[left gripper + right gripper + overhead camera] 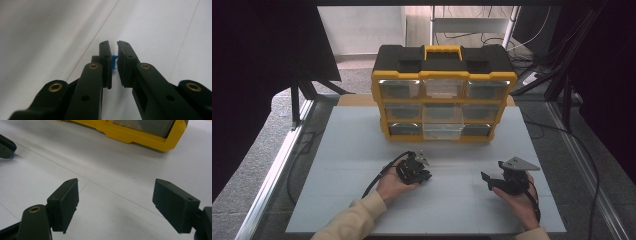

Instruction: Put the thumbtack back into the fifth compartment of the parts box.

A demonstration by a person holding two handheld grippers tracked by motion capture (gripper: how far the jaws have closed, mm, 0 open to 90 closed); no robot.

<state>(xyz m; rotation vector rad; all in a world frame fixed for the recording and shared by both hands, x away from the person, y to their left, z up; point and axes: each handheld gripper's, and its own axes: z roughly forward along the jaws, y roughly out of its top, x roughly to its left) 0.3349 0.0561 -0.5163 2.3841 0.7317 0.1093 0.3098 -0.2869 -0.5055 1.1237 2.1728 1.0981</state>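
Note:
A small blue push pin with a thin metal point sits pinched between the black jaws of my left gripper, which is shut on it just above the white tabletop. From the high view, the left gripper is held at the table's middle front. My right gripper rests further right, and its jaws stand wide apart with nothing between them. The left gripper's tip is at the far left of the right gripper view.
A yellow and black organizer box with several clear drawers stands upright at the back of the white board; its lower edge is ahead of the right gripper. Metal rails and cables run along both table sides.

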